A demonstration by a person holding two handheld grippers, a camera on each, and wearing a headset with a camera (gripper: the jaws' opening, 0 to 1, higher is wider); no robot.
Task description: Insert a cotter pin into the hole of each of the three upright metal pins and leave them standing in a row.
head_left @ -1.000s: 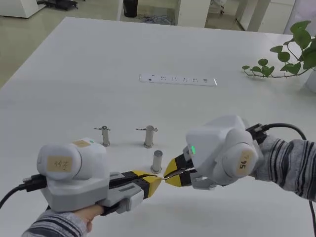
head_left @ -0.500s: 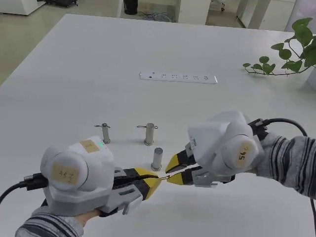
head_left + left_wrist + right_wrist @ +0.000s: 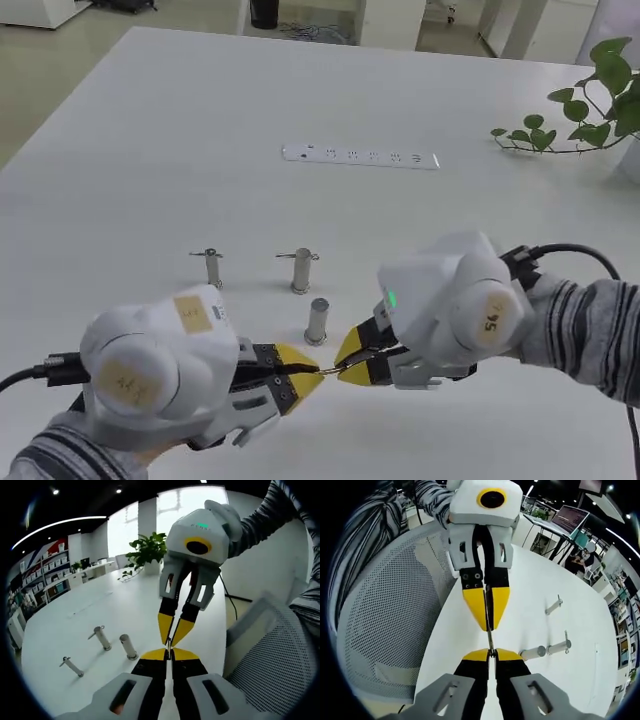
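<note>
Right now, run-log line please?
left gripper: shut on thin metal cotter pin | right gripper: shut on it too | far two upright metal pins: cottered | near metal pin: bare

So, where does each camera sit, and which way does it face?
Head view: on the headset, looking forward and down at the table; left tongs, right tongs and striped sleeves show.
Left gripper view: rides on the left tongs, looks along them at the right tongs and the plant beyond.
Right gripper view: rides on the right tongs, faces back at the left tongs, a sleeve and a mesh chair.
Shared: all see the three metal pins and the cotter pin both tongs pinch.
</note>
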